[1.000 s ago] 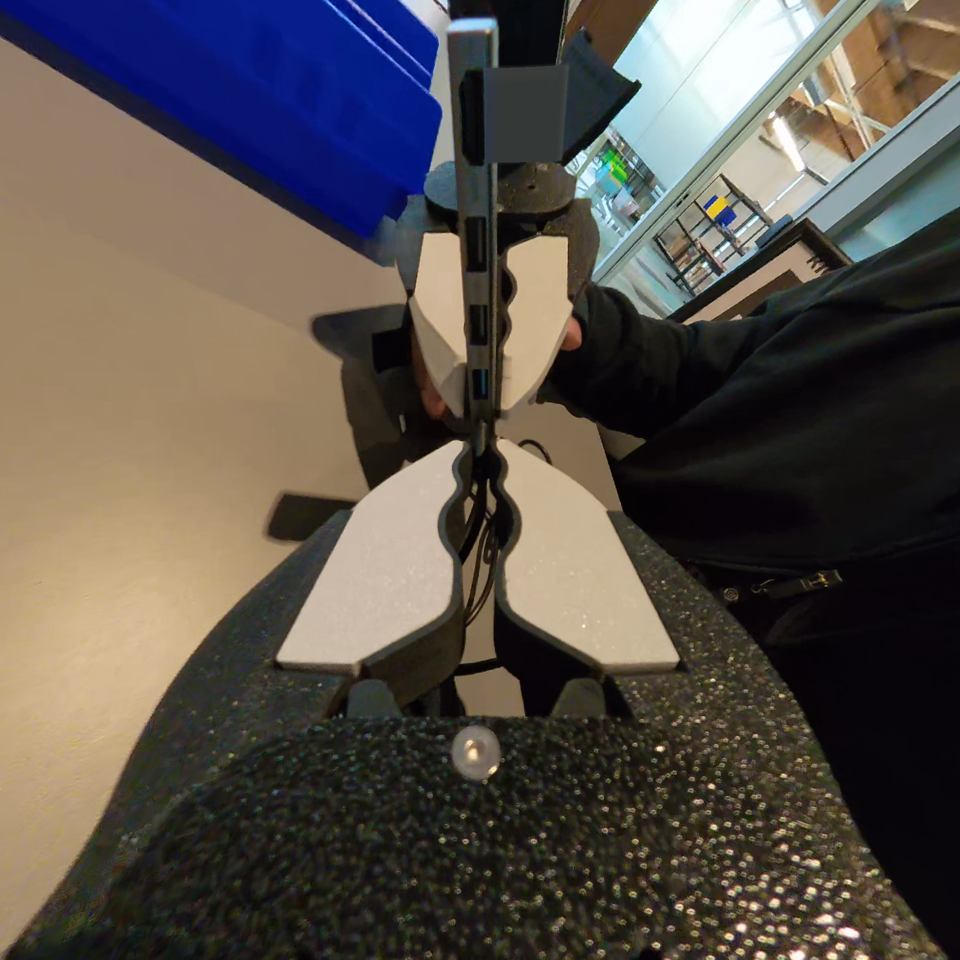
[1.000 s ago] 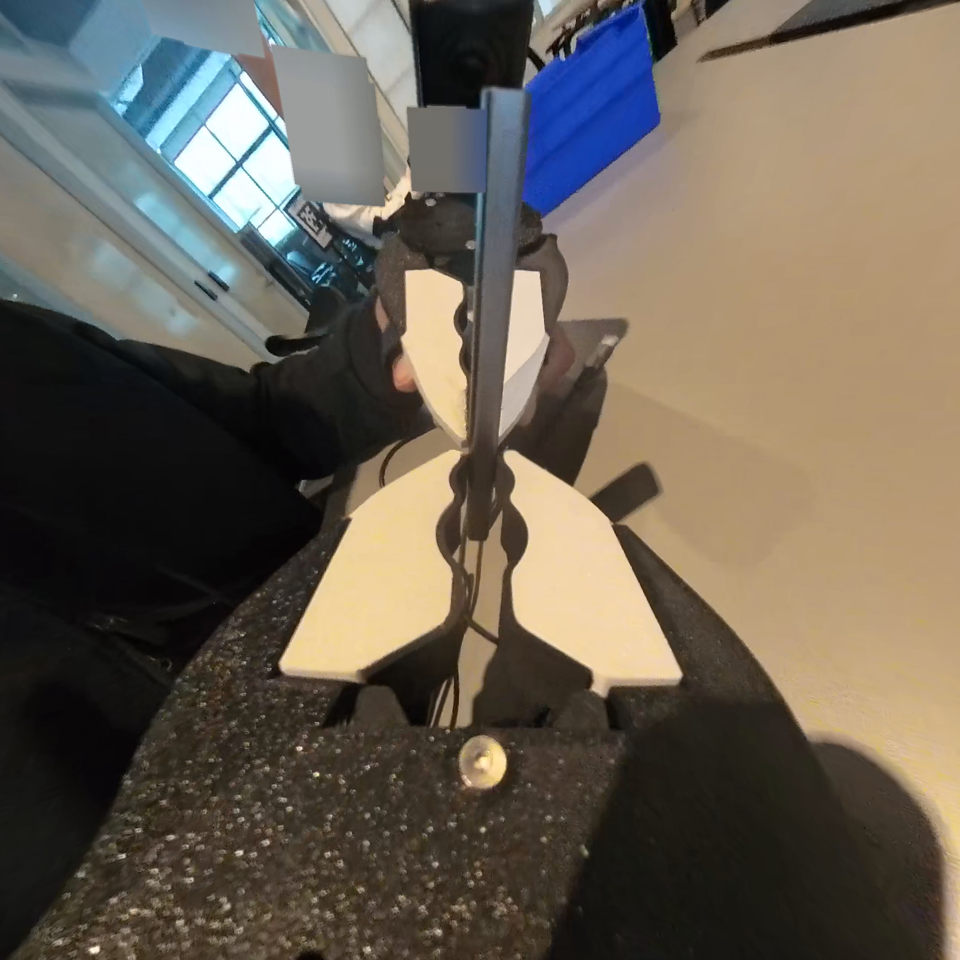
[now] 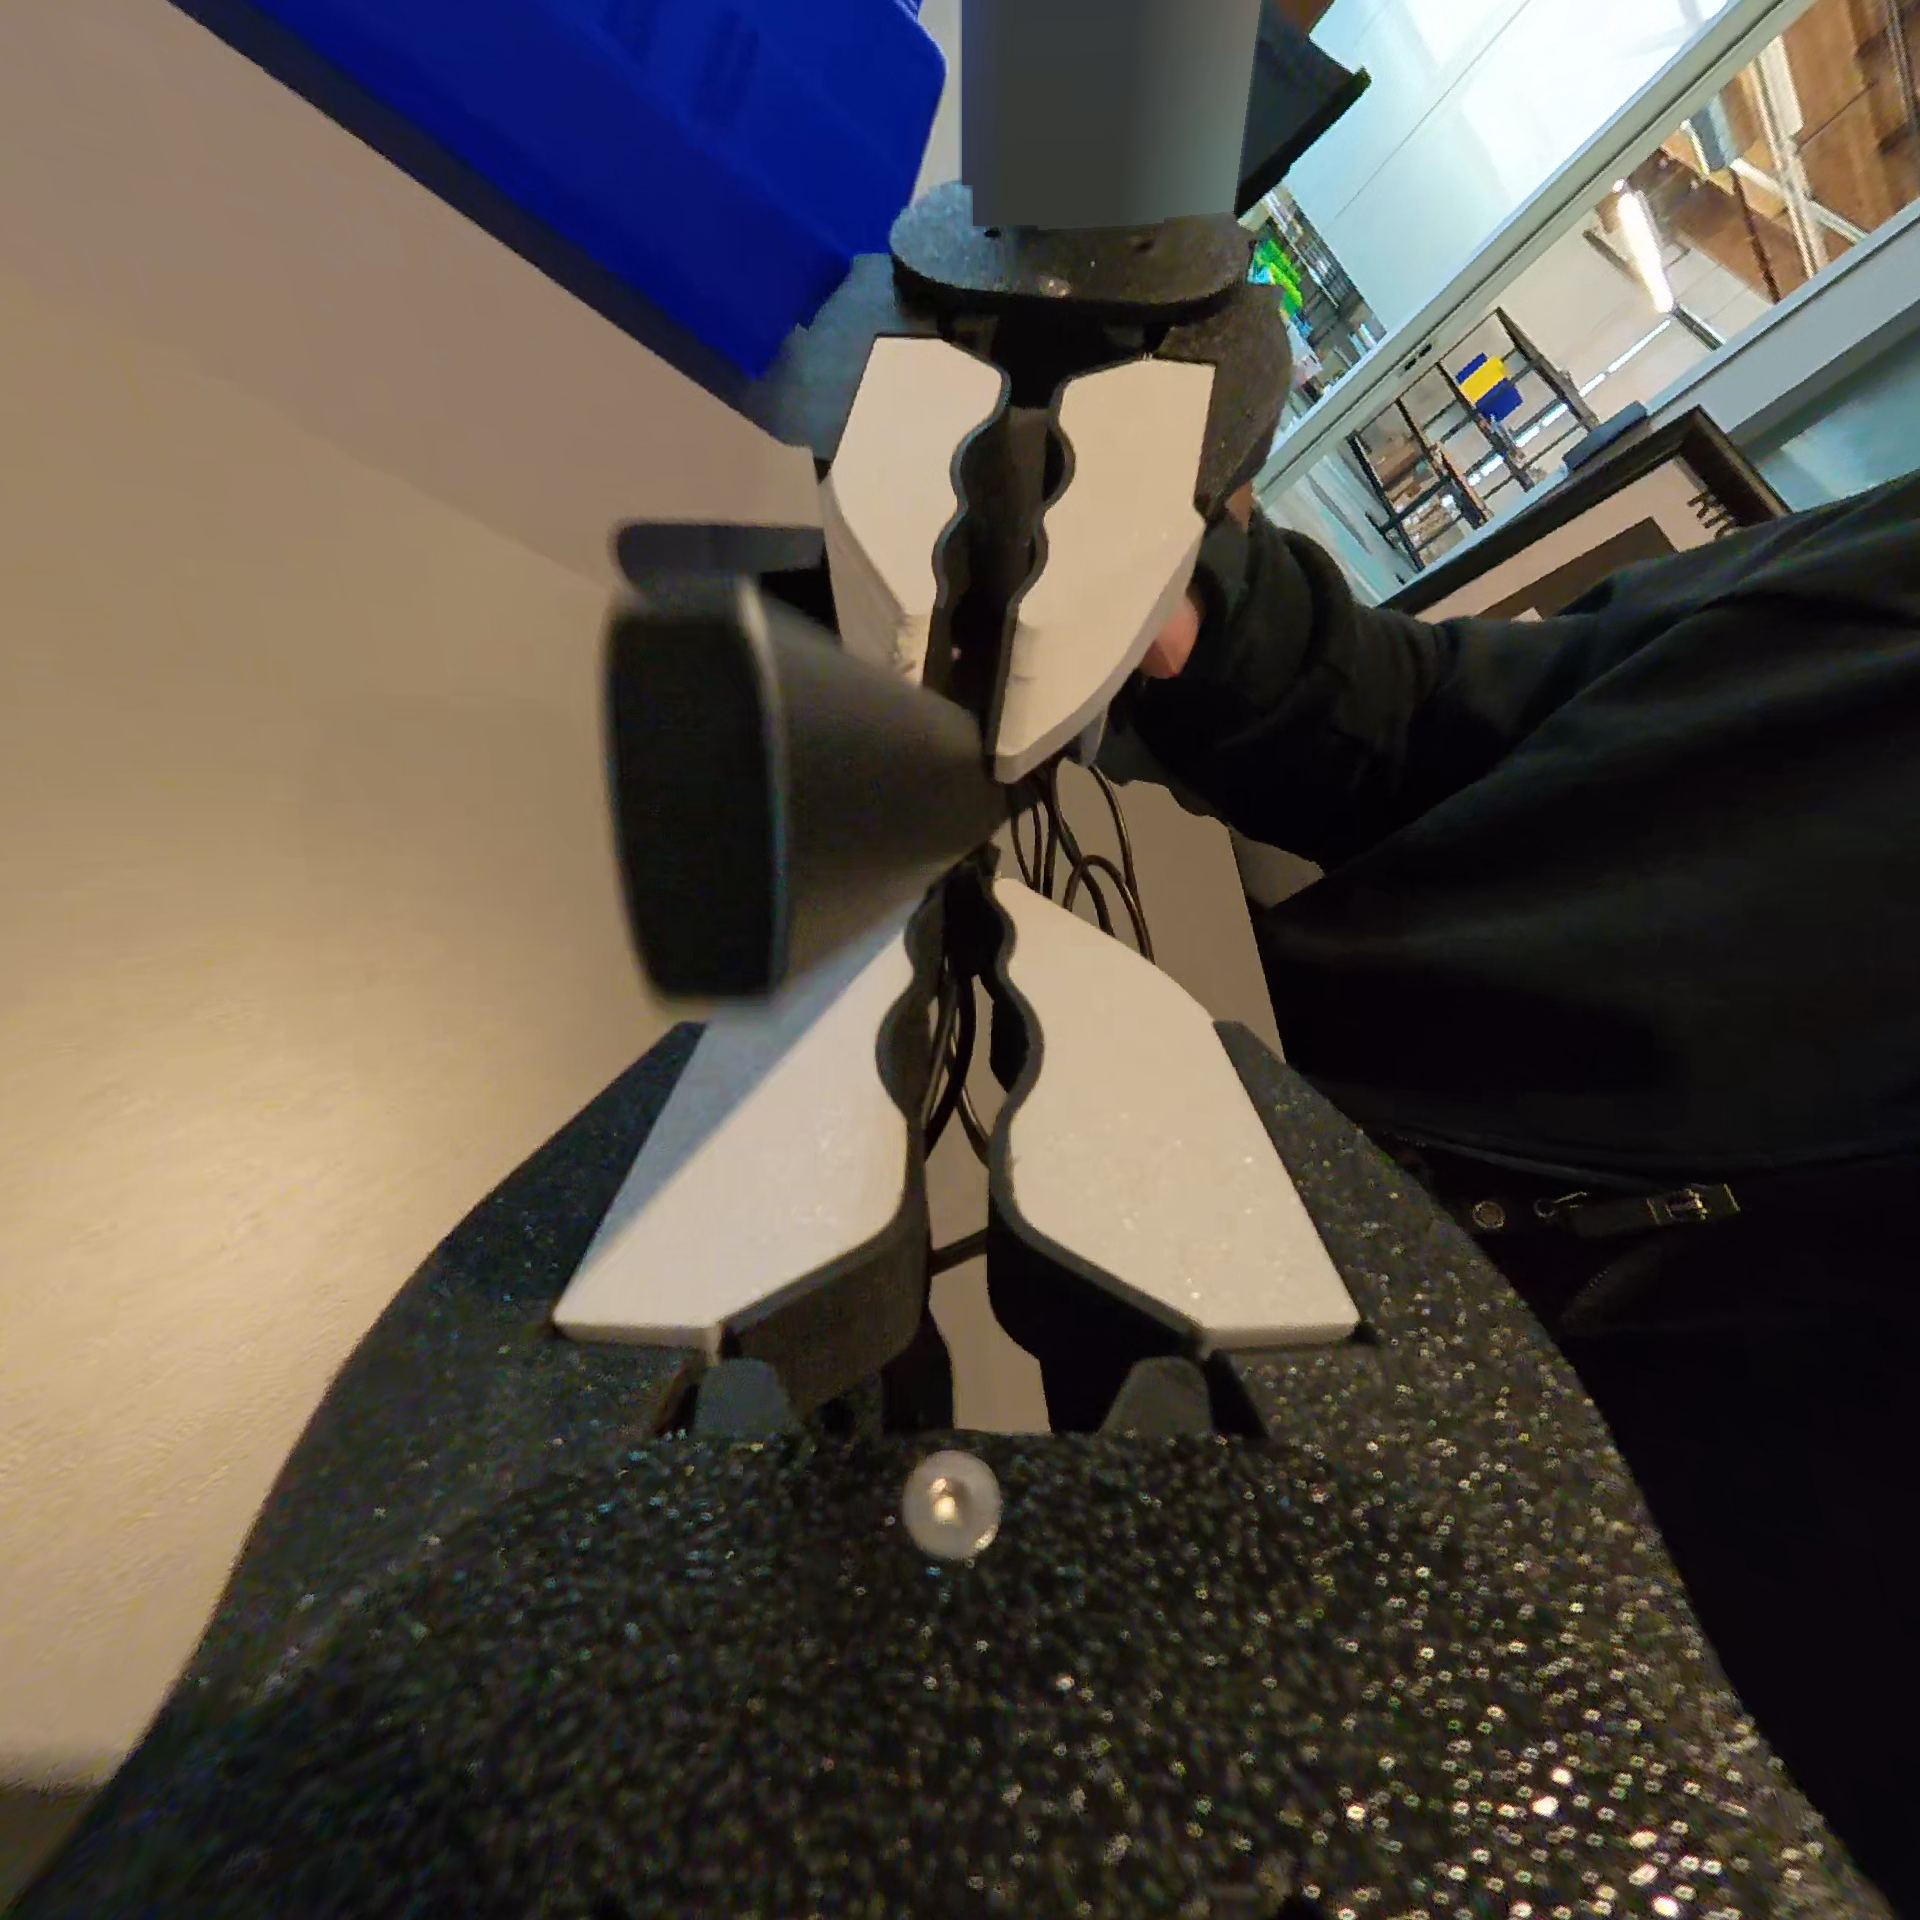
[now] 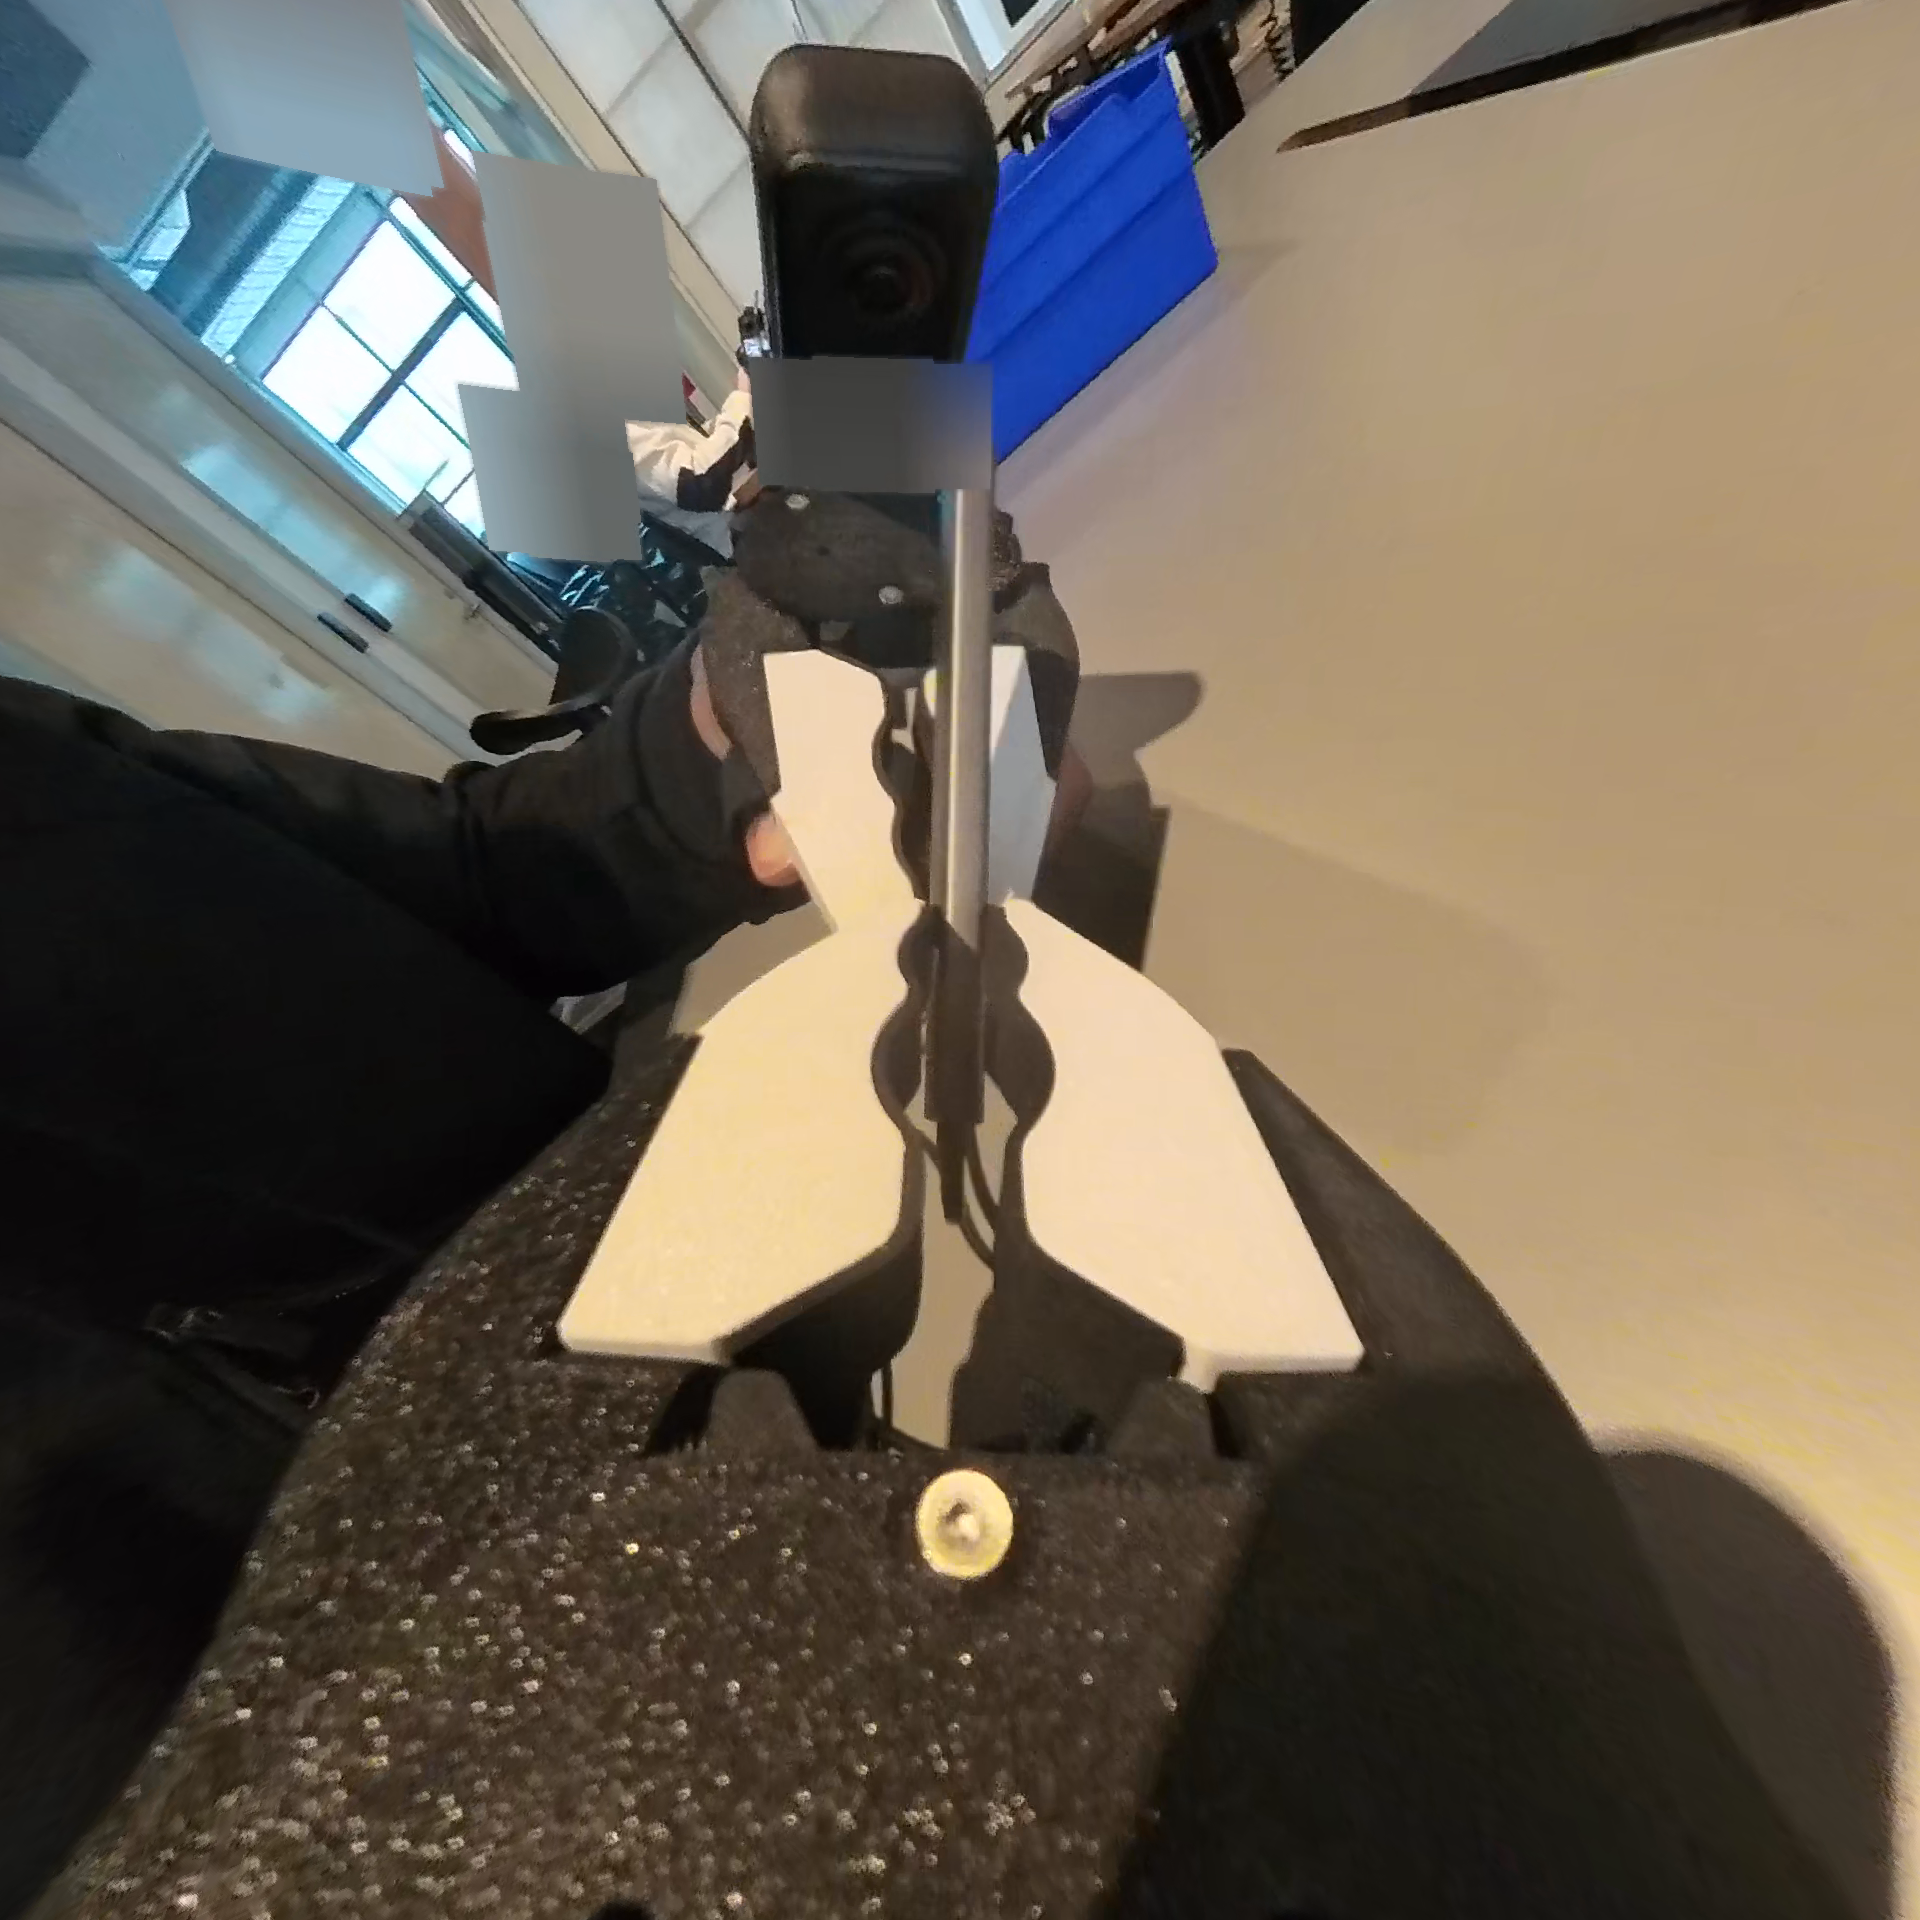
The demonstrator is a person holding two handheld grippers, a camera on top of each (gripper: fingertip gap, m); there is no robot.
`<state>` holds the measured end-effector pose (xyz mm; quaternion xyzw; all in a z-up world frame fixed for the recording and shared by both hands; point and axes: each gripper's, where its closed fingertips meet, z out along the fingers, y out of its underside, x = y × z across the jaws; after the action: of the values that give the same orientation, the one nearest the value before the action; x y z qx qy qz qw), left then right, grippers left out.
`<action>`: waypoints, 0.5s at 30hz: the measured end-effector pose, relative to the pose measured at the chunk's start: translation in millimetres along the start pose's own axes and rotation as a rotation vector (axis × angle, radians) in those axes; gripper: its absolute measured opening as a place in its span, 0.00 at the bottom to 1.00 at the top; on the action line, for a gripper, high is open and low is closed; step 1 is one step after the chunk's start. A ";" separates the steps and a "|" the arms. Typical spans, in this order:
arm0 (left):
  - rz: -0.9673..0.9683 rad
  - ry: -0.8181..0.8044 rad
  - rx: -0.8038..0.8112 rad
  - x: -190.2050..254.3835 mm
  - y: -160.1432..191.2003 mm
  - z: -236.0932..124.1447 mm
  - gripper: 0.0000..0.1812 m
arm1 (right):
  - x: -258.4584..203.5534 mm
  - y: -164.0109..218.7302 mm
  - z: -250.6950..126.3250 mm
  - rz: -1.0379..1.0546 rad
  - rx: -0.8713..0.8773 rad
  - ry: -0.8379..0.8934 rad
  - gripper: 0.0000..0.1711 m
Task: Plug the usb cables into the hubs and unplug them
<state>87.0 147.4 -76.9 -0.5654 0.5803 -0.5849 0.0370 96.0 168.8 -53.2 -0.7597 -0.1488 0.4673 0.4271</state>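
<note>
No writing is legible. The right gripper (image 4: 961, 971) fingers clamp the grey hub (image 4: 961, 727) edge-on; the left gripper (image 3: 961, 914) pinches a blurred black piece (image 3: 748, 800).

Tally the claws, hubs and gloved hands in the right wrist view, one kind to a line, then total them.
Claws: 2 (right claw, left claw)
Hubs: 1 (grey hub)
Gloved hands: 1 (gloved hand)
Total: 4
</note>
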 end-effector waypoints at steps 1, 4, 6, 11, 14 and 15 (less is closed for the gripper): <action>-0.002 -0.003 0.009 -0.7 -1.4 -0.8 0.03 | 1.0 -0.1 -1.1 0.003 0.002 0.005 0.05; -0.001 -0.014 0.028 -2.6 -4.4 -2.6 0.03 | 3.0 0.0 -3.1 0.007 0.004 0.016 0.06; 0.002 -0.022 0.034 -3.7 -5.4 -3.0 0.03 | 4.1 0.8 -3.9 0.006 -0.001 0.022 0.06; 0.011 -0.029 0.038 -4.4 -6.3 -3.5 0.03 | 4.6 4.2 -5.7 0.003 -0.022 0.024 0.06; 0.013 -0.037 0.030 -5.5 -5.3 -3.1 0.03 | 5.6 6.1 -5.2 0.008 -0.035 0.028 0.06; 0.013 -0.039 0.021 -6.0 -4.2 -2.6 0.03 | 6.1 7.3 -4.8 0.009 -0.044 0.030 0.06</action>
<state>89.9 154.6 -76.7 -0.5725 0.5770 -0.5796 0.0583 101.9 165.8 -61.5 -0.7764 -0.1493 0.4544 0.4105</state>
